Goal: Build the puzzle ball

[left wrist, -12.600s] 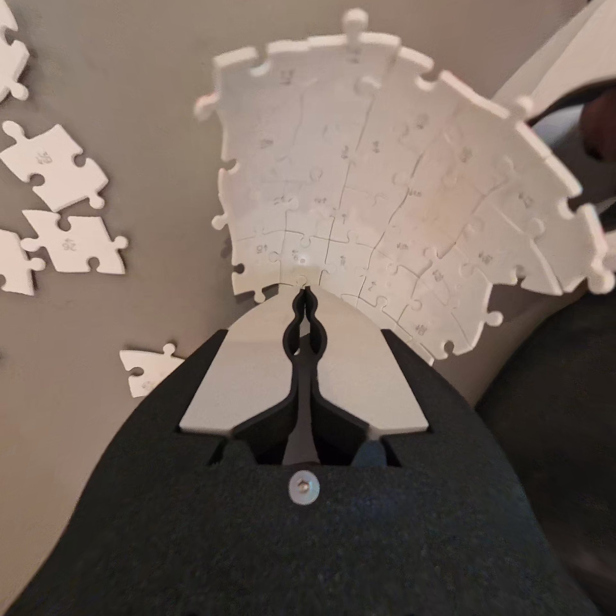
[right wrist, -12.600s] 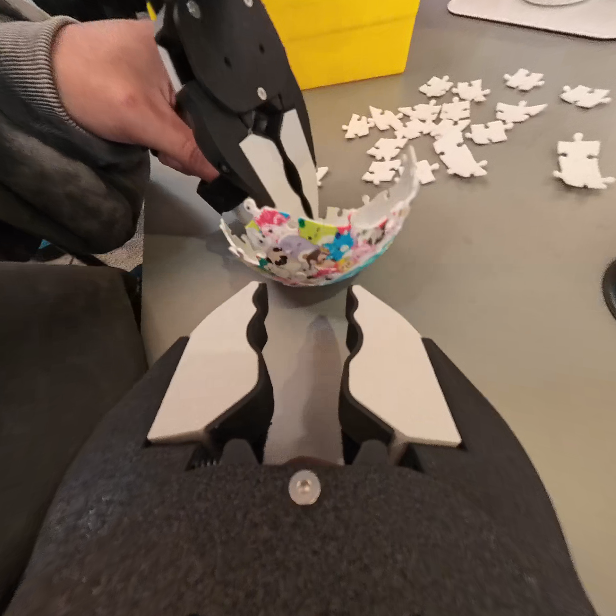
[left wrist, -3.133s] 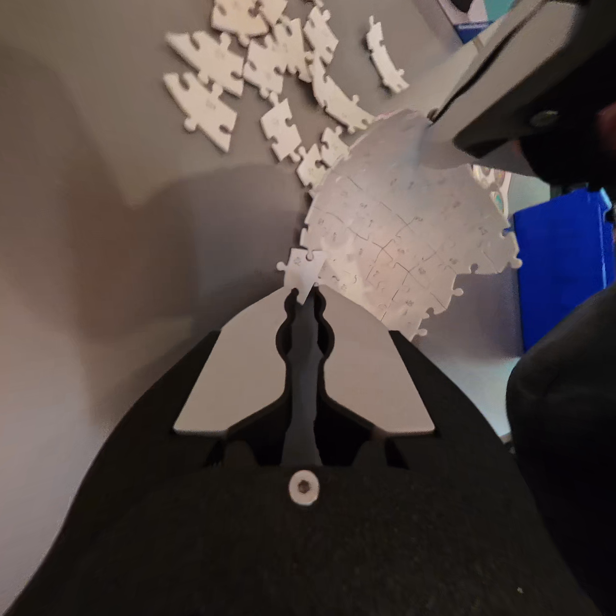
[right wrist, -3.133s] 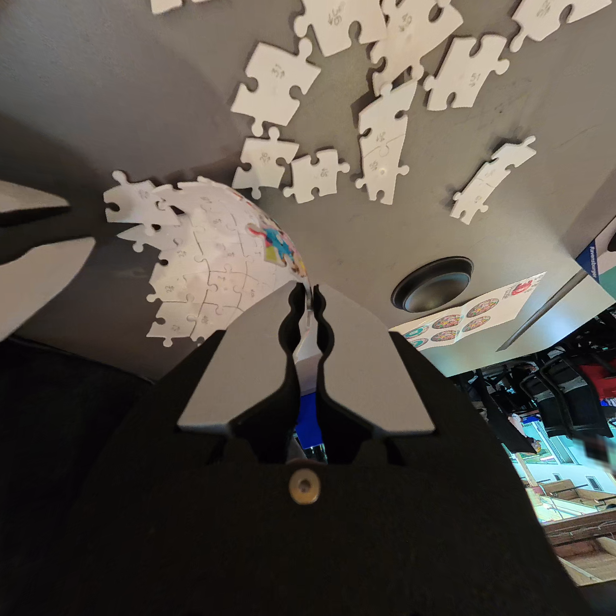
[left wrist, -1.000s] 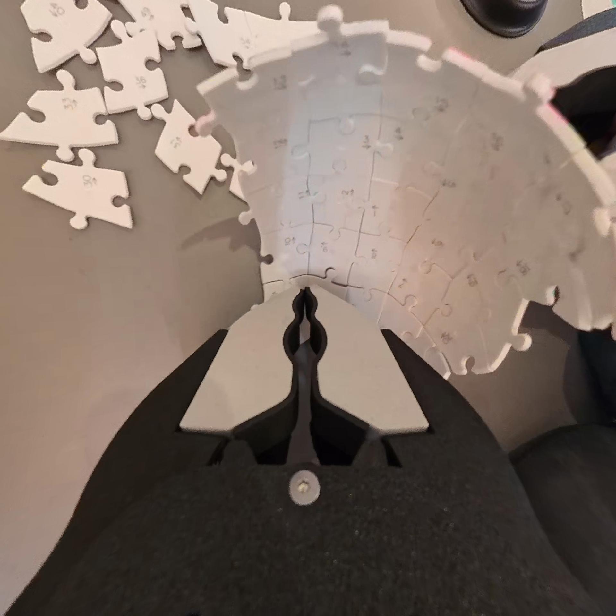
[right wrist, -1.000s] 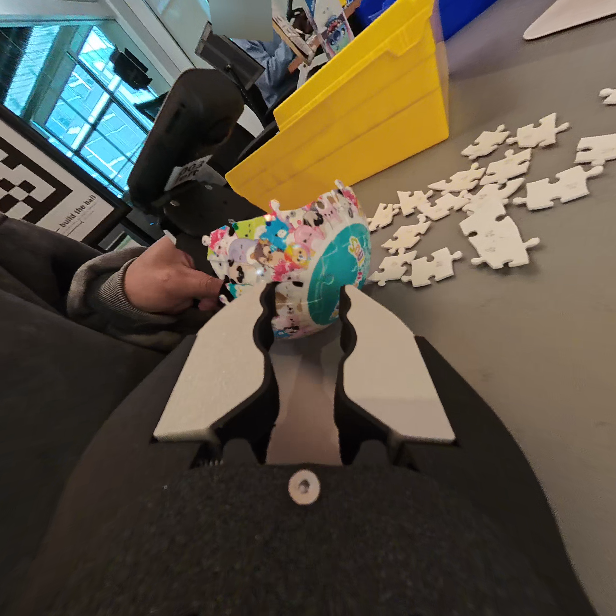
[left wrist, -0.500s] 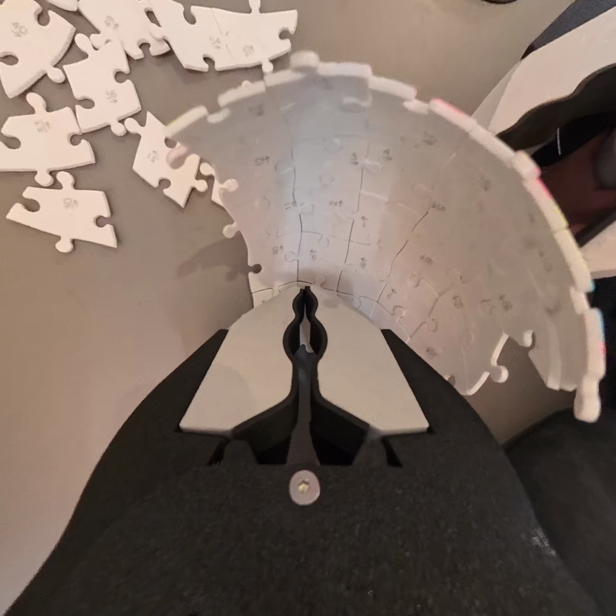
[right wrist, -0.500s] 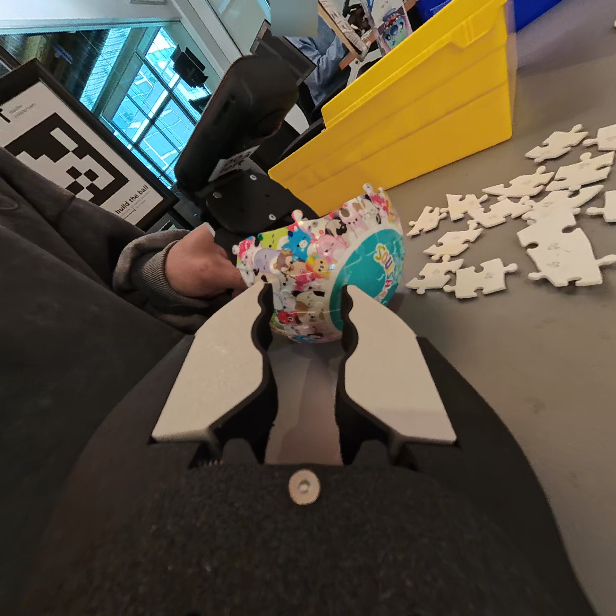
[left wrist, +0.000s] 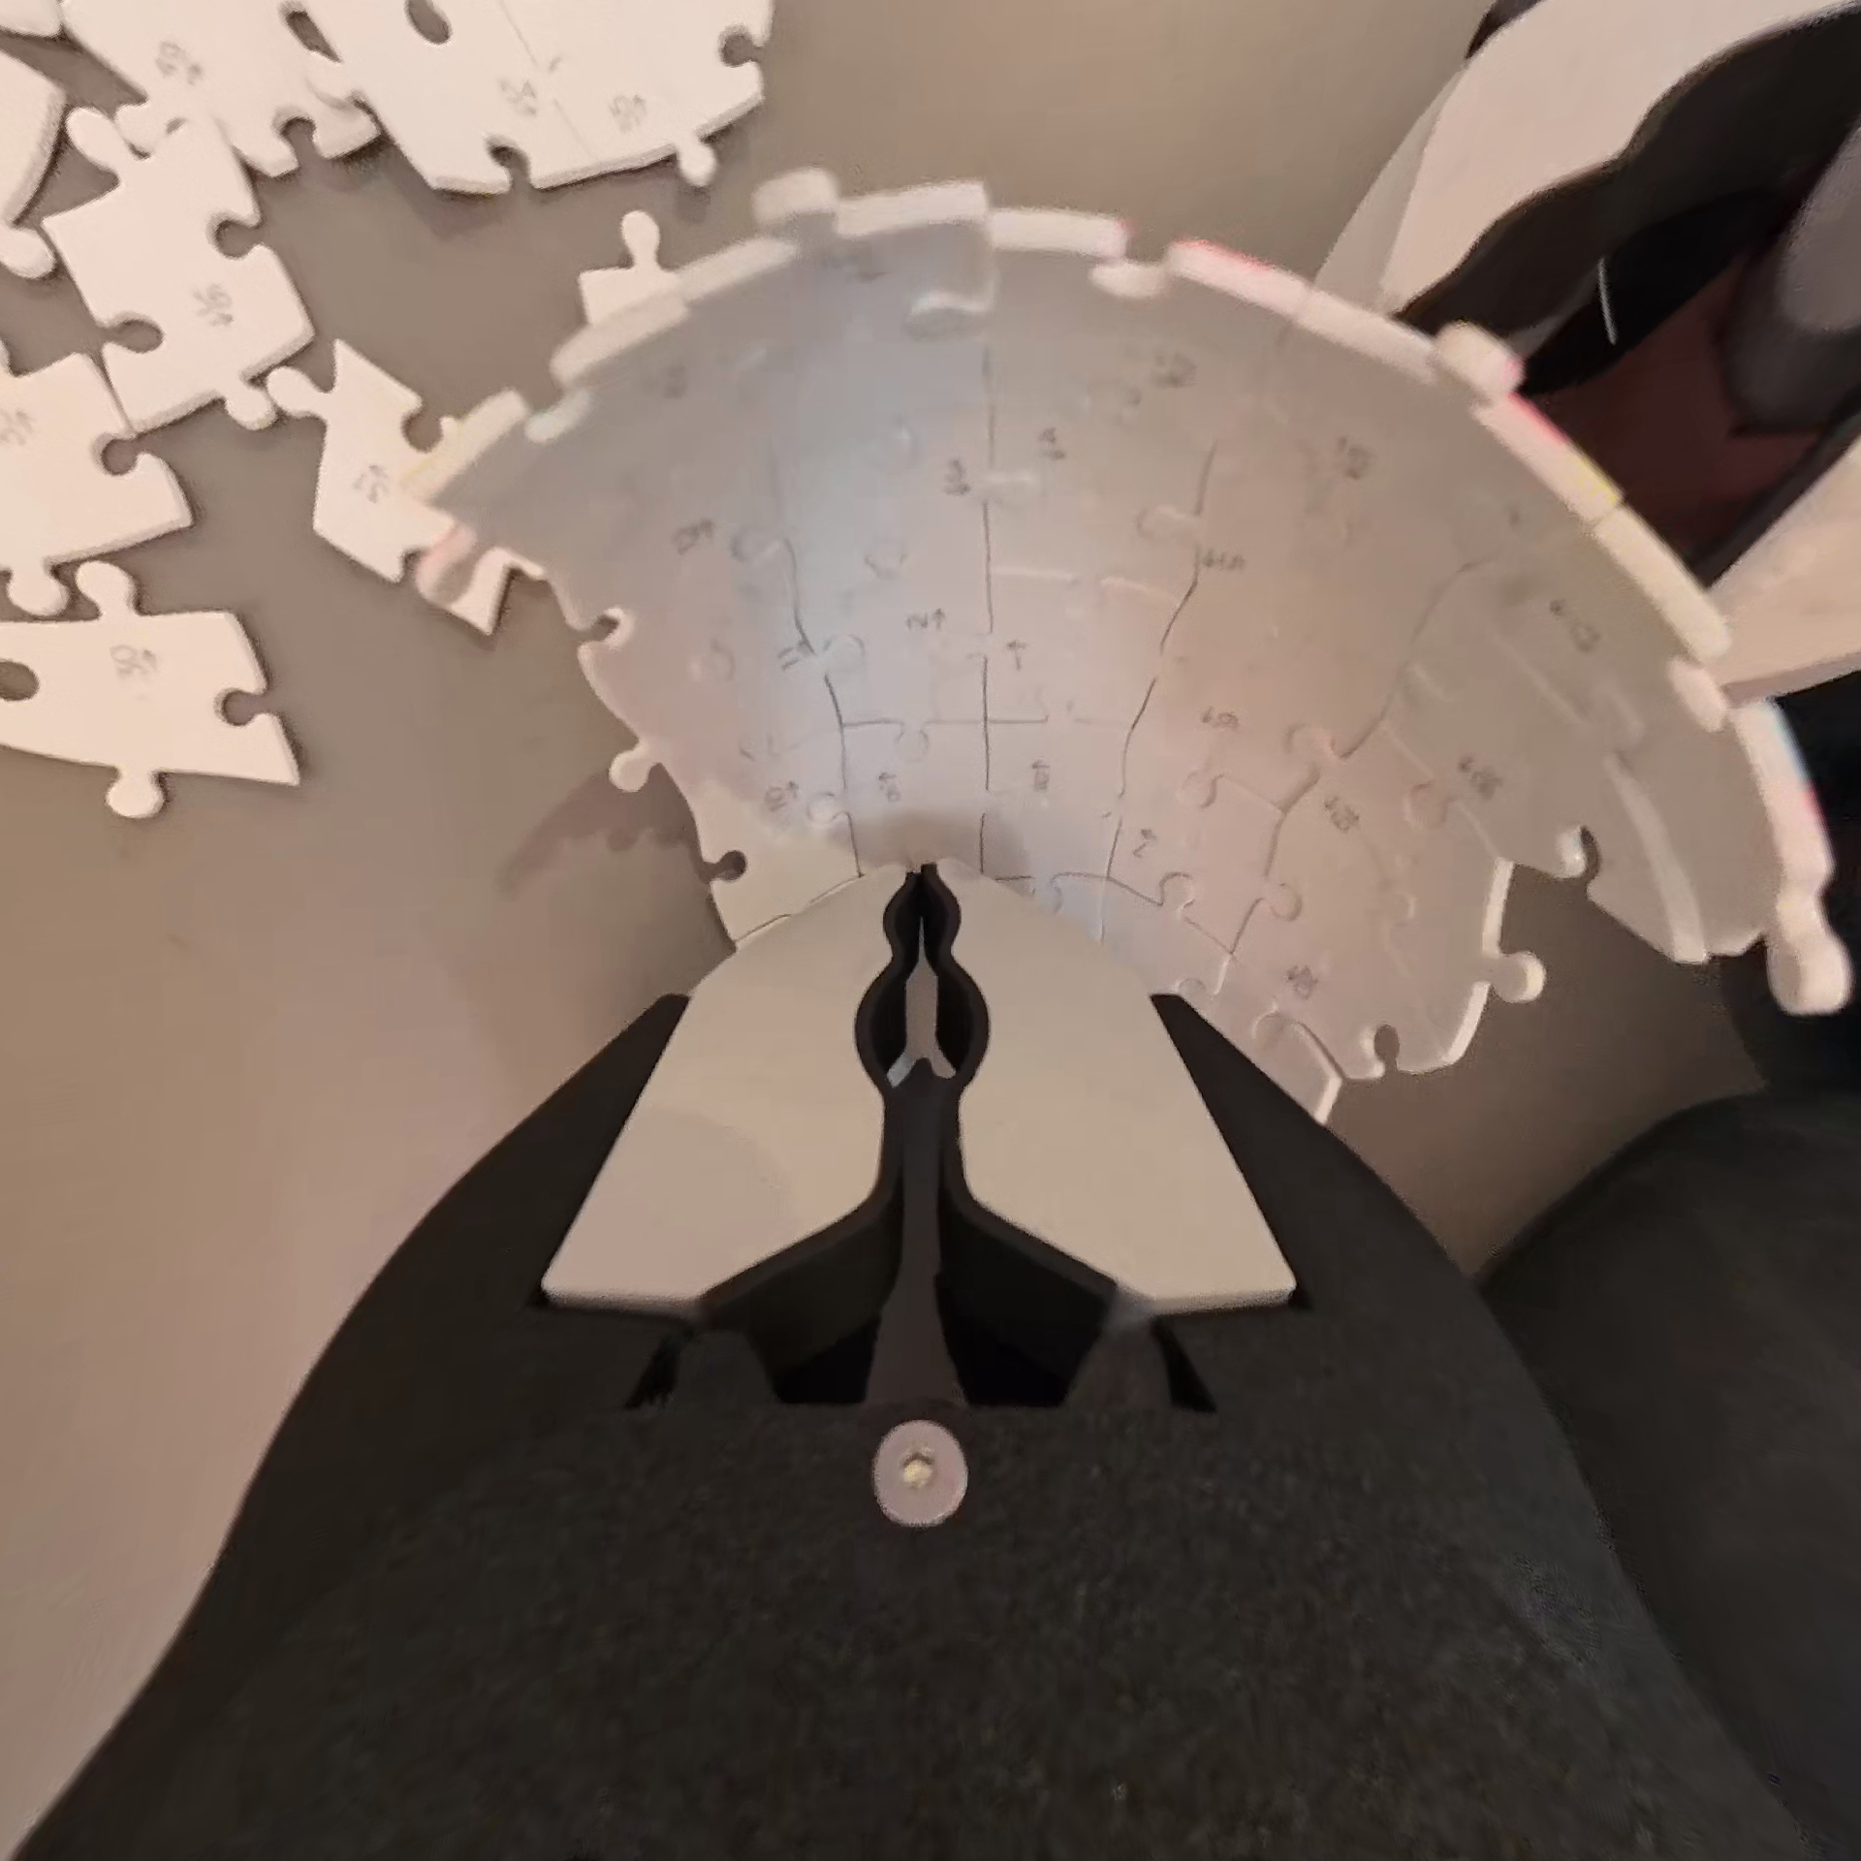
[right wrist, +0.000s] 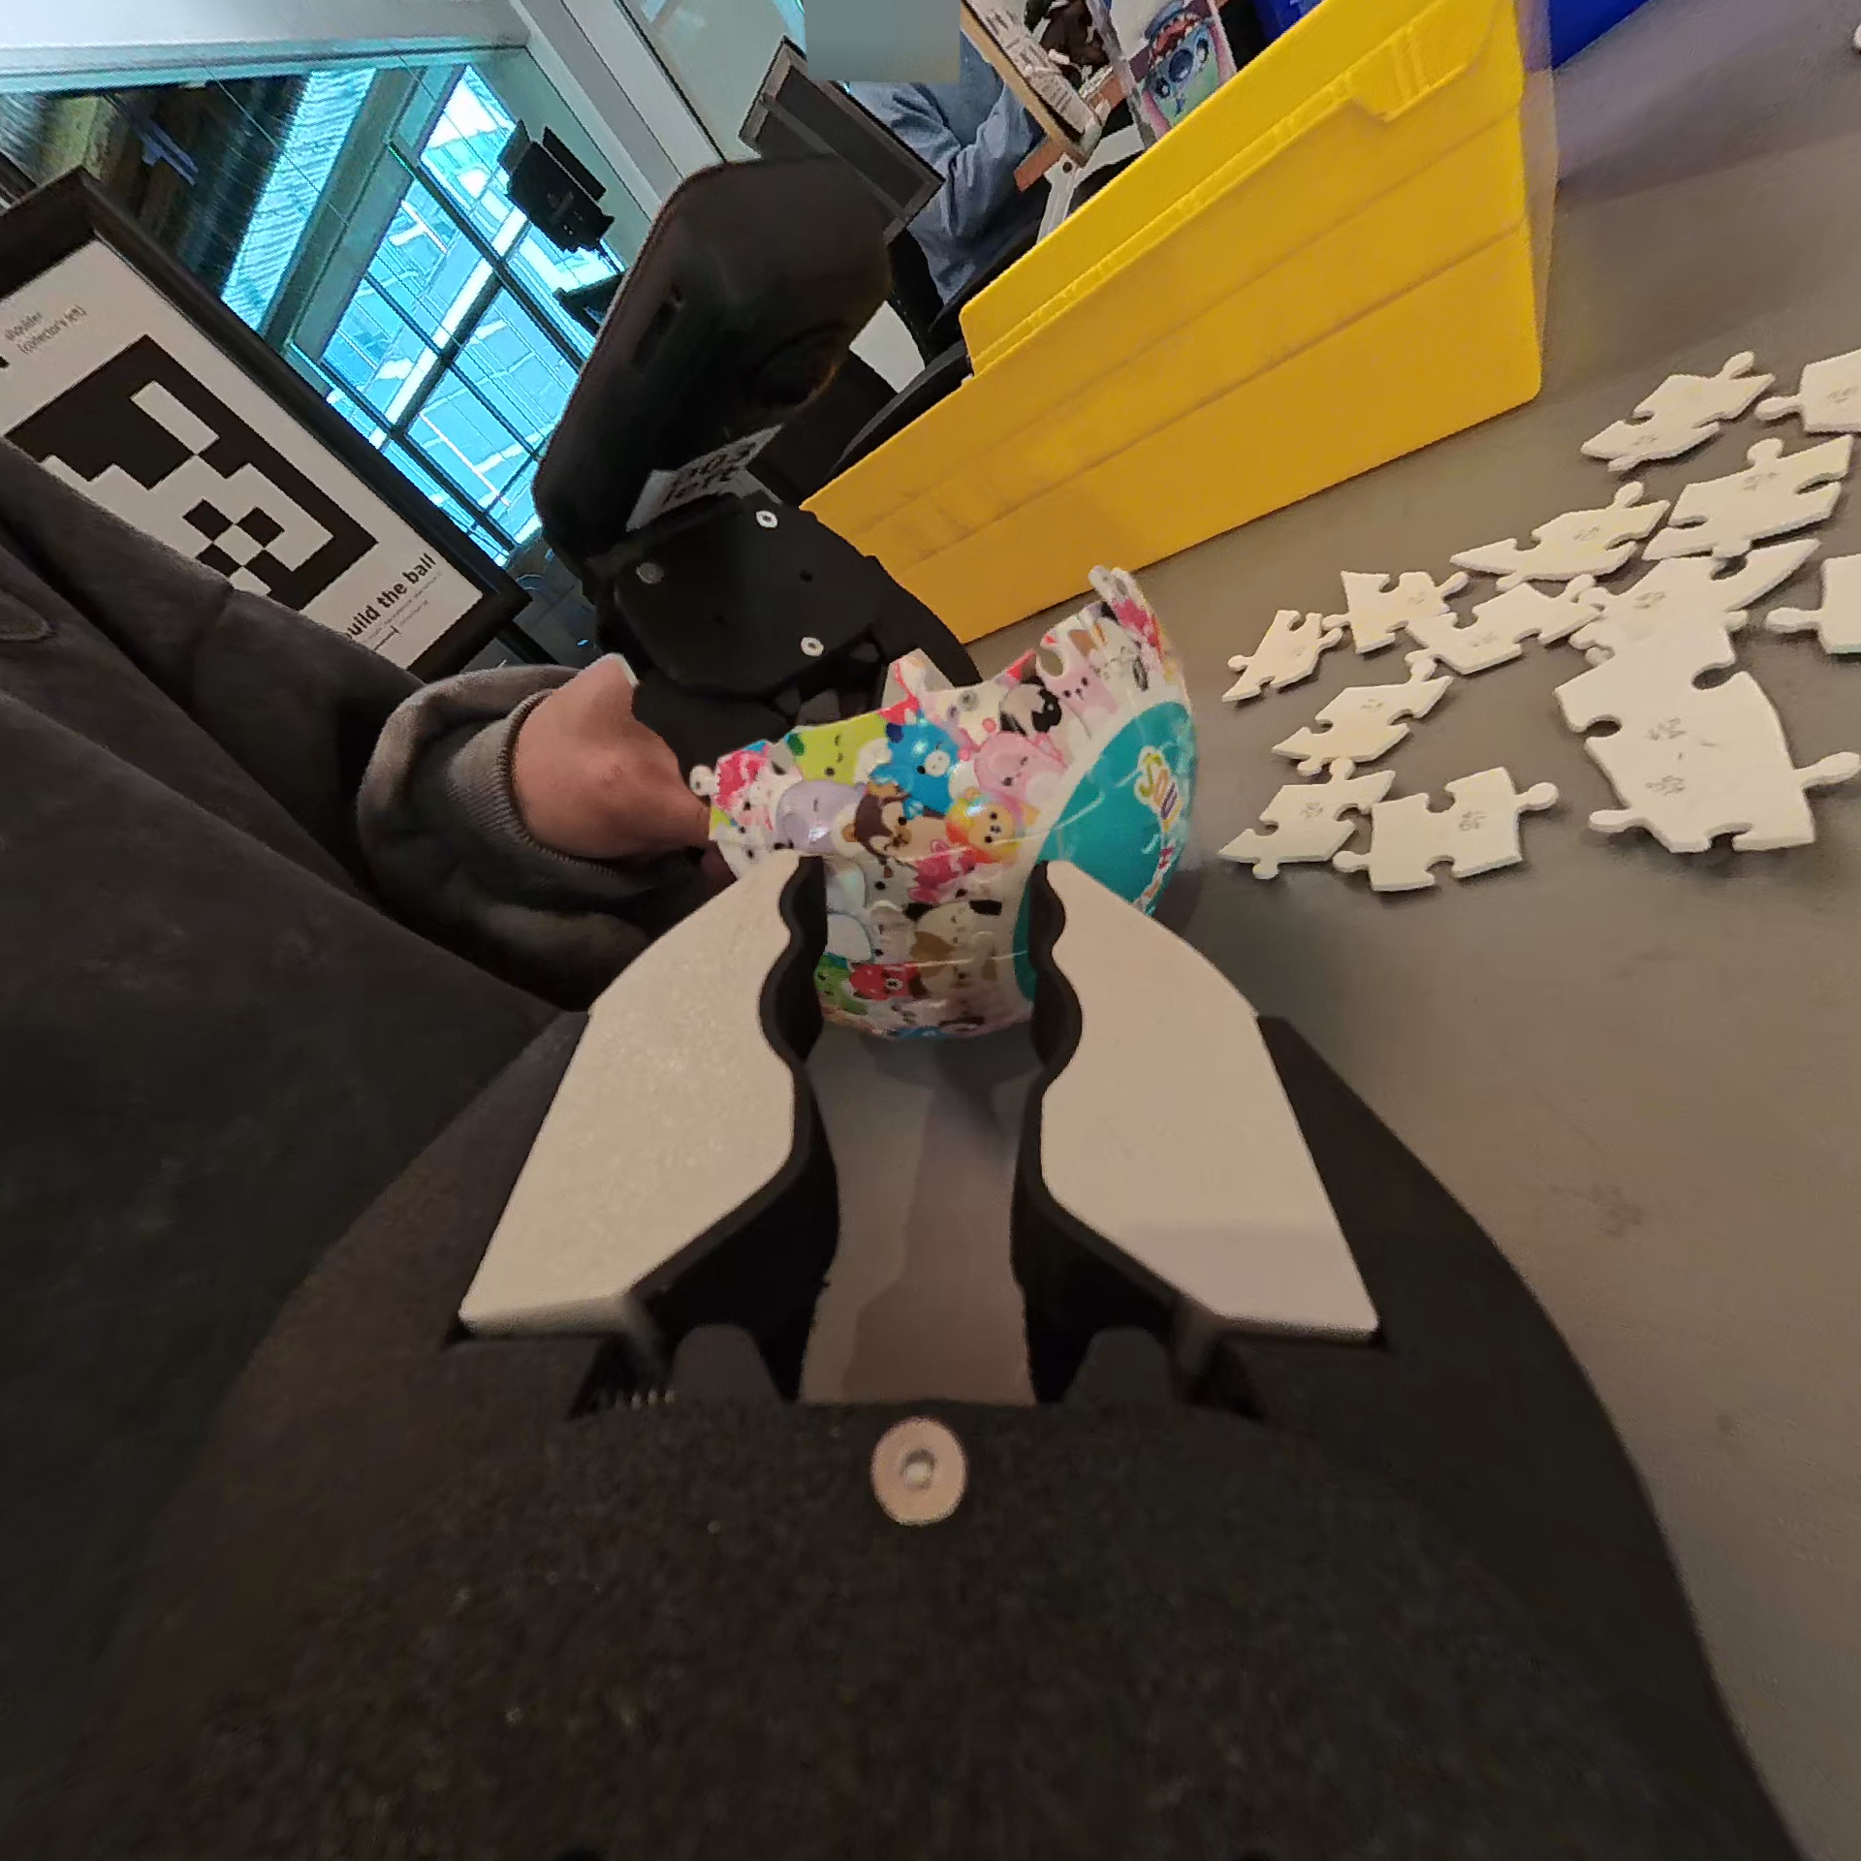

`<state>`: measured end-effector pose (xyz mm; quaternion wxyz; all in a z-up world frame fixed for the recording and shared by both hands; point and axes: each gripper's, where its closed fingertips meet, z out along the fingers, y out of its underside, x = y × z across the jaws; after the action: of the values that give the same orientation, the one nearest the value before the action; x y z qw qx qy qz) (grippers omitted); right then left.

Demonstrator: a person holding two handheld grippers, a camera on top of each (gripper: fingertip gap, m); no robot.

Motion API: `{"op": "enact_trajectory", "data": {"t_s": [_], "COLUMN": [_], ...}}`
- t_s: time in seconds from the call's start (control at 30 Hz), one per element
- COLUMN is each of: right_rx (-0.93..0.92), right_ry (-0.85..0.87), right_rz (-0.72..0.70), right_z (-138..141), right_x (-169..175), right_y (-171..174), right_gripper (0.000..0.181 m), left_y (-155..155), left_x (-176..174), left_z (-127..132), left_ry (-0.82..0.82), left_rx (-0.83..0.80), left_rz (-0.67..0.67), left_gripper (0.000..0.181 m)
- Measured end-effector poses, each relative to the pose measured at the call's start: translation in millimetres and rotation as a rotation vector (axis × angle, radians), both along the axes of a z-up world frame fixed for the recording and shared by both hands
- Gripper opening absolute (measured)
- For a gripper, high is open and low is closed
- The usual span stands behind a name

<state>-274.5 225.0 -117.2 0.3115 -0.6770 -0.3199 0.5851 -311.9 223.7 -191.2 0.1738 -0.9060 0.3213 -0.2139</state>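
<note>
**Above the bench edge, a half-built shell held by a thin pinch**

Over the near edge of the grey bench (right wrist: 1511, 1158), the half-built puzzle ball (right wrist: 957, 826) hangs in the air as an open bowl, its printed side towards the right wrist camera and its plain white inside (left wrist: 1057, 624) towards the left one. The left gripper (left wrist: 921, 876) has its jaws closed on the shell's rim, pinching only a narrow strip of the lowest pieces. The right gripper (right wrist: 916, 886) sits just in front of the shell with its jaws open, one on either side of the rounded outer face; whether they touch it I cannot tell. Loose white pieces (right wrist: 1611, 705) lie scattered to the far right on the bench, beside a yellow bin (right wrist: 1259, 383).

The main risk seems to be the grip itself. One rim pinch carries the whole curved shell, so any twist of the left hand (right wrist: 604, 765) could lever the joints apart or let the shell swing down. If the right jaws close across the dome, the squeeze could flatten the curve and pop seams open. The toothed free edge (left wrist: 1511, 967) looks weakest; a knock there could shed pieces. Since the shell hangs near the bench edge, whatever drops may fall off the bench.
</note>
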Motion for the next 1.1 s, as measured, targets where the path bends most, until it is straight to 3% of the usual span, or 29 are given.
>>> {"op": "enact_trajectory", "data": {"t_s": [0.77, 0.9, 1.1], "right_rx": [0.015, 0.012, 0.010], "right_ry": [-0.014, -0.017, -0.018], "right_rz": [-0.006, -0.003, 0.008], "right_z": [0.3, -0.4, -0.8], "right_x": [0.3, -0.3, -3.9], "right_y": [-0.8, -0.8, -1.3], "right_gripper": [0.039, 0.040, 0.039], "left_y": [-2.8, -3.1, -9.5], "left_x": [1.7, -10.6, -32.5], "left_z": [8.0, 13.6, -0.3], "left_ry": [-0.022, -0.005, 0.061], "left_rx": [0.031, 0.041, -0.003], "left_rz": [-0.095, -0.095, -0.102], "left_gripper": [0.000, 0.000, 0.000]}}
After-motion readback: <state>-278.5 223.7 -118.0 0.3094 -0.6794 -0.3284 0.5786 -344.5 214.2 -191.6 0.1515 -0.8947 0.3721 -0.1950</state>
